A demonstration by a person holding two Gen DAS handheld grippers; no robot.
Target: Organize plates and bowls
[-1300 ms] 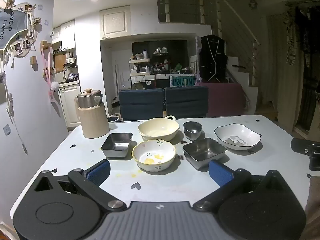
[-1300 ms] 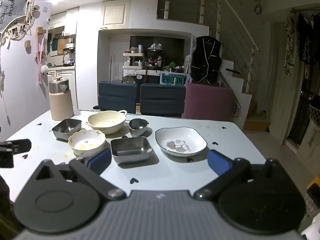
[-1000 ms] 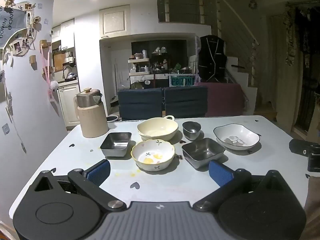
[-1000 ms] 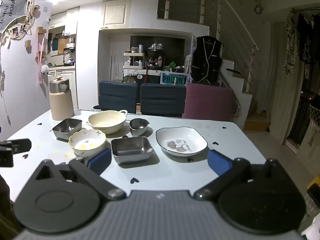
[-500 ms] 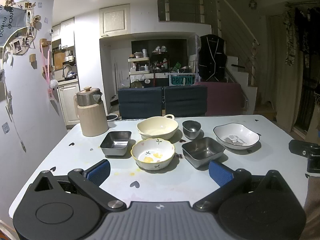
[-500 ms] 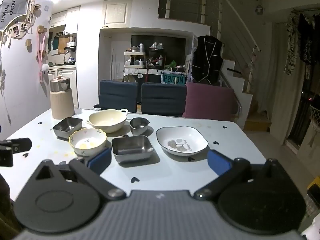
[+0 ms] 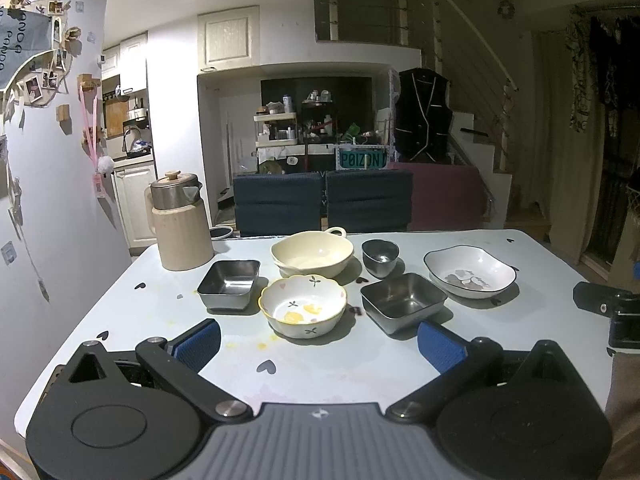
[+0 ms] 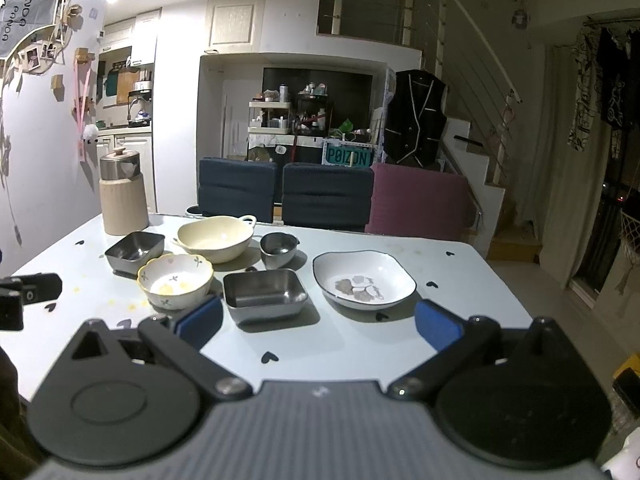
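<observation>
Left wrist view has my left gripper (image 7: 319, 338) spread wide, holding nothing, above the near edge of the white table (image 7: 320, 368), with the floral bowl (image 7: 303, 310) just ahead and a small steel square bowl (image 7: 229, 283) to its left. Right wrist view shows my right gripper (image 8: 319, 319) equally released, the larger steel square bowl (image 8: 265, 294) and white leaf-print plate (image 8: 364, 280) sitting ahead between its fingers; behind stand the cream handled bowl (image 8: 216, 238), a round steel cup (image 8: 278, 249) and a beige kettle (image 8: 122, 196)

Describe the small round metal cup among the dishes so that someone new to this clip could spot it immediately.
Start at the tall beige jug at the table's far left corner, then follow the back row of dishes rightward past the big cream bowl. The small round metal cup sits just right of that bowl, behind the larger square steel tray. It is the only round steel piece; the other steel dishes are square.
</observation>
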